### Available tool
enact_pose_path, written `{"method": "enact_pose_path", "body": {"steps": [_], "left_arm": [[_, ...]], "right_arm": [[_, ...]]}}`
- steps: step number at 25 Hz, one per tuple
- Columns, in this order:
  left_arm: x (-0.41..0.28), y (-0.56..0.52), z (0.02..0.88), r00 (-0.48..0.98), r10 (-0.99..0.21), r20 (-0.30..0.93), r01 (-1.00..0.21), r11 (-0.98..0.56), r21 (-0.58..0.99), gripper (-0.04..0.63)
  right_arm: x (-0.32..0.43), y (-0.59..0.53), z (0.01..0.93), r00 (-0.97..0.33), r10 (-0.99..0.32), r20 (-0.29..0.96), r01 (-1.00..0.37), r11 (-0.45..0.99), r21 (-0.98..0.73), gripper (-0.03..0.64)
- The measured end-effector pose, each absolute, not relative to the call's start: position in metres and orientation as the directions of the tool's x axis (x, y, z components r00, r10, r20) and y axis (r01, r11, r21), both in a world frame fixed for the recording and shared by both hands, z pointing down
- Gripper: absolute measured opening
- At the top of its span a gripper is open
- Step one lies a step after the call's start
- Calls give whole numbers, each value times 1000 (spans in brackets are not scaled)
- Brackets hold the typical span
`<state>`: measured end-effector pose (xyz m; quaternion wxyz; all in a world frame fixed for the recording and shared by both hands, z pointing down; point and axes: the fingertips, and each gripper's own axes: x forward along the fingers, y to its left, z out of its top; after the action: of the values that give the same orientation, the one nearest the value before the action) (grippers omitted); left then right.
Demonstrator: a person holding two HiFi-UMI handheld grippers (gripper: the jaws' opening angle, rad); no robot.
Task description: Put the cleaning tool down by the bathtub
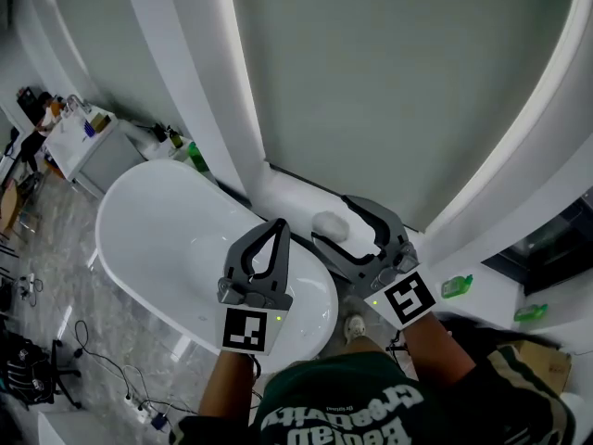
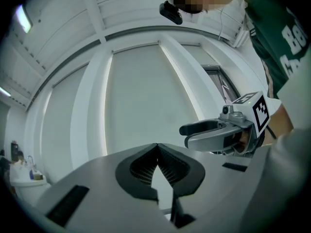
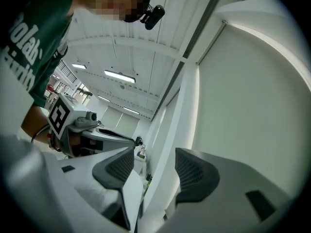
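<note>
Over one end of a white bathtub [image 1: 157, 230], the left tool [image 1: 278, 222] has its jaws pressed together on nothing, while the right tool [image 1: 332, 219] beside it is spread, with a white cleaning pad [image 1: 324, 224] on the ledge [image 1: 283, 191] below its gap.

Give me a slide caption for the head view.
Left hand-held gripper shut and right hand-held gripper open and empty, both held above the near end of a white bathtub.
</note>
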<state>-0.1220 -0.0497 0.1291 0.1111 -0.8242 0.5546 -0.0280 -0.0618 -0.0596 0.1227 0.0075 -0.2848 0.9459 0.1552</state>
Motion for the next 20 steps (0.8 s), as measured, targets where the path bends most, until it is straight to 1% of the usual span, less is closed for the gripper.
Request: {"method": "enact_pose_path", "body": {"steps": [4, 7, 9, 13, 16, 20], "left_arm": [[-130, -34, 117, 387, -919, -77, -884, -346, -315, 8], [-132, -25, 110, 405, -910, -88, -880, -362, -307, 8], [-132, -20, 105, 415, -905, -94, -877, -370, -308, 8], [-135, 0, 102, 418, -903, -99, -870, -366, -330, 8], [-144, 14, 103, 417, -902, -108, -874, -366, -318, 8], [-146, 15, 100, 412, -904, -112, -884, -367, -291, 8]], "right_arm": [[-70, -44, 103, -835, -529, -150, -549, 782, 297, 233], [-76, -36, 94, -837, -520, -169, -546, 773, 323, 180], [-78, -33, 88, -838, -518, -175, -545, 769, 335, 124], [-85, -14, 85, -847, -503, -175, -531, 782, 327, 46], [-96, 4, 84, -857, -484, -178, -516, 794, 323, 17], [-102, 13, 83, -878, -449, -169, -479, 815, 326, 16]]}}
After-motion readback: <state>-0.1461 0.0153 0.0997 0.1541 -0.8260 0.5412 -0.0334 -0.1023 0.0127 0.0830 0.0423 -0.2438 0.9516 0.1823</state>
